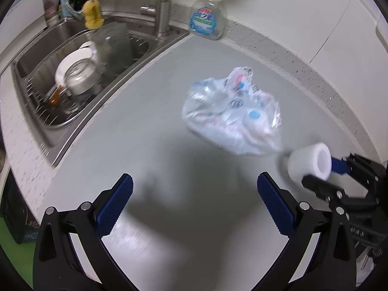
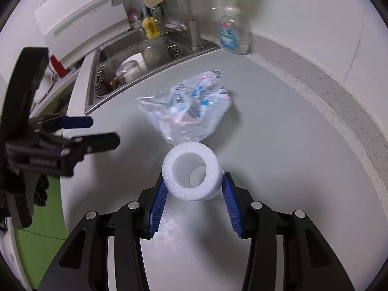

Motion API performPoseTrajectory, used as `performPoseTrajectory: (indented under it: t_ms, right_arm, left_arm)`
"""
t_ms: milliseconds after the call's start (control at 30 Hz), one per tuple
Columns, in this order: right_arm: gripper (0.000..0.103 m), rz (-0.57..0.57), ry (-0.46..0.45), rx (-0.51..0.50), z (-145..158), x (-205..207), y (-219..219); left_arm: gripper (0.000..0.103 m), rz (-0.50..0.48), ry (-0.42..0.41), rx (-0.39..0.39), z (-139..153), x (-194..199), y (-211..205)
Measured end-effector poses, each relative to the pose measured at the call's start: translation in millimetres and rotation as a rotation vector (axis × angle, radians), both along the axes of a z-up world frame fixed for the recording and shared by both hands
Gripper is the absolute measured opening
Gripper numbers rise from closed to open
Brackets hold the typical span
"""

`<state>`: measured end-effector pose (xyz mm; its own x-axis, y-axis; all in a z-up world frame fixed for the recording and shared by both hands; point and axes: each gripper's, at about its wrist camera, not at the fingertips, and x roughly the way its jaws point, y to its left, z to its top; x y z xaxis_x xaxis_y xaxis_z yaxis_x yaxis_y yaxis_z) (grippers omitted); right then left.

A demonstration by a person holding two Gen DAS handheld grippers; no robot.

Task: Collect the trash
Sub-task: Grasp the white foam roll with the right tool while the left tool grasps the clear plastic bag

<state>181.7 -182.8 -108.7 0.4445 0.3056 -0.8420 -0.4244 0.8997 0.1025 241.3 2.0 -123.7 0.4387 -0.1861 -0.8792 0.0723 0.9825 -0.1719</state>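
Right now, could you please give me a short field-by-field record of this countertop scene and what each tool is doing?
surface: grey countertop beside a steel sink
trash held: white foam ring, clamped between the pads of the right tool
trash loose: crumpled clear plastic bag with blue and red print, lying on the countertop just beyond the ring
left tool: open, empty, apart from the bag
other items: soap pump bottle at the back edge; dishes in the sink rack

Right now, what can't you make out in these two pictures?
- Print on the plastic bag: blurred in both views.
- Dishes in the sink: smeared in the left view, small in the right.
- Soap bottle label: blurred.
- Whether the foam ring is off the counter.
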Motion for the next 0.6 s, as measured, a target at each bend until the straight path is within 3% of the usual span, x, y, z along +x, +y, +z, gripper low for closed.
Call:
performPoseTrajectory:
  t_ms: [367, 600]
  right_arm:
    - [0.045, -0.058, -0.017, 0.004, 9.2, 2.8, -42.4]
    - [0.045, -0.068, -0.018, 0.011, 10.1, 5.0, -52.9]
  left_arm:
    - [0.1, -0.009, 0.002, -0.029, -4.3, 57.8, -23.5]
    - [0.1, -0.006, 0.04, -0.017, -21.5, 83.3, -38.7]
